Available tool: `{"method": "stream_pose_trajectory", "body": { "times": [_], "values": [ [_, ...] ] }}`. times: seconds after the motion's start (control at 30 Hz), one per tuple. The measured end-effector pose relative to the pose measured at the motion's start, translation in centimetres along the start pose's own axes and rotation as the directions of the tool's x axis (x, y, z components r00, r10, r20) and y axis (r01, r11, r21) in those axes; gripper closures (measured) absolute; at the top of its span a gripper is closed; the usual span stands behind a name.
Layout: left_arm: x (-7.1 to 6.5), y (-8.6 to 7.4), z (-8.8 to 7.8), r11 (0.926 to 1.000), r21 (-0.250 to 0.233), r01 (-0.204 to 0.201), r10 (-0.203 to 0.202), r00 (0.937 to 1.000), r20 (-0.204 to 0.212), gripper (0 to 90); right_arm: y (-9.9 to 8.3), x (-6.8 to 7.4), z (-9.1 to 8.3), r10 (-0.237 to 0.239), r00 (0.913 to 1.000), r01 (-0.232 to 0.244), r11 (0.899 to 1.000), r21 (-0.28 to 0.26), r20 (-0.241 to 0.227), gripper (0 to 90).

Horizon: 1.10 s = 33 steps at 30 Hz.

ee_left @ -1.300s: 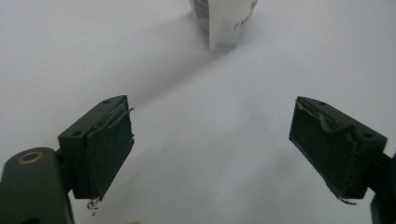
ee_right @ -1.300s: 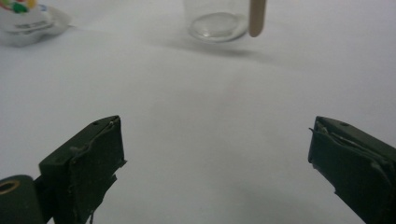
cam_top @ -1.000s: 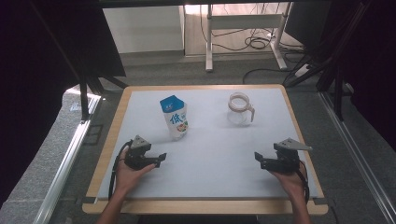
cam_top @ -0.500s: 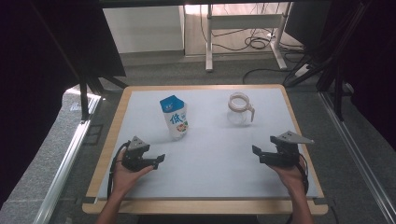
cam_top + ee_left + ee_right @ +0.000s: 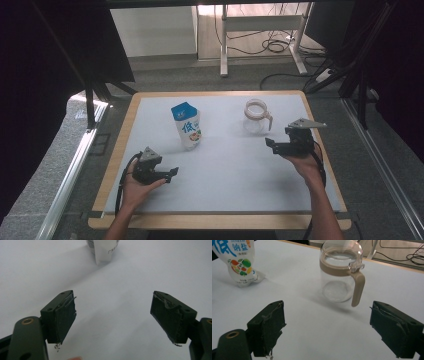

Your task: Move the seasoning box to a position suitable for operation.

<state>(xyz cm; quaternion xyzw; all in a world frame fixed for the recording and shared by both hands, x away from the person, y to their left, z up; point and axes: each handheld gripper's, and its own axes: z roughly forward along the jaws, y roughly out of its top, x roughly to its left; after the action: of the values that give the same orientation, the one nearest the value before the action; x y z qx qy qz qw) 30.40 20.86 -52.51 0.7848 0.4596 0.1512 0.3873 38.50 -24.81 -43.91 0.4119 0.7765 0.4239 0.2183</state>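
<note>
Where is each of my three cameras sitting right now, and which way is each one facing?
High view: above the near table edge, looking forward and down on the table; both forearms, left gripper and right gripper show.
Left gripper view: rides the left gripper, facing the pouch; jaws open.
Right gripper view: rides the right gripper, facing the glass jar; jaws open.
Shared: the pouch appears in all three.
</note>
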Motion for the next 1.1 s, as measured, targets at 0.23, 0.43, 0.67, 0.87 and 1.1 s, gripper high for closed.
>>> {"method": "stream_pose_trajectory", "body": {
  "times": [0.23, 0.43, 0.67, 0.87, 1.1],
  "values": [
    [-0.4, -0.1, 0.5, 0.9997, 0.022, -0.012, 0.012, 0.9998, 0.013, 19.9, 2.6, -0.6, 2.3, -0.012, 0.9999, 0.012, 1.0, 0.015, -0.003, 8.6],
    [-0.3, -0.2, 0.3, 0.9997, 0.02, -0.011, 0.011, 0.9999, 0.013, 19.8, 4.4, -1.2, 4.4, -0.002, 1.0, 0.003, 0.999, 0.035, -0.009, 7.2],
    [-0.3, -0.2, 0.3, 0.9997, 0.021, -0.014, 0.013, 0.9998, 0.015, 19.6, 6.3, -1.3, 6.7, -0.015, 0.9998, 0.016, 0.998, 0.054, -0.012, 5.7],
    [-0.2, -0.2, 0.4, 0.9997, 0.022, -0.013, 0.013, 0.9998, 0.015, 19.4, 7.5, -1.3, 9.0, -0.03, 0.9995, 0.031, 0.995, 0.091, -0.01, 4.6],
    [-0.1, -0.3, 0.4, 0.9996, 0.024, -0.012, 0.012, 0.9998, 0.016, 19.2, 8.1, -1.8, 11.2, -0.02, 0.9998, 0.02, 0.993, 0.114, 0.0, 3.9]
  ]
}}
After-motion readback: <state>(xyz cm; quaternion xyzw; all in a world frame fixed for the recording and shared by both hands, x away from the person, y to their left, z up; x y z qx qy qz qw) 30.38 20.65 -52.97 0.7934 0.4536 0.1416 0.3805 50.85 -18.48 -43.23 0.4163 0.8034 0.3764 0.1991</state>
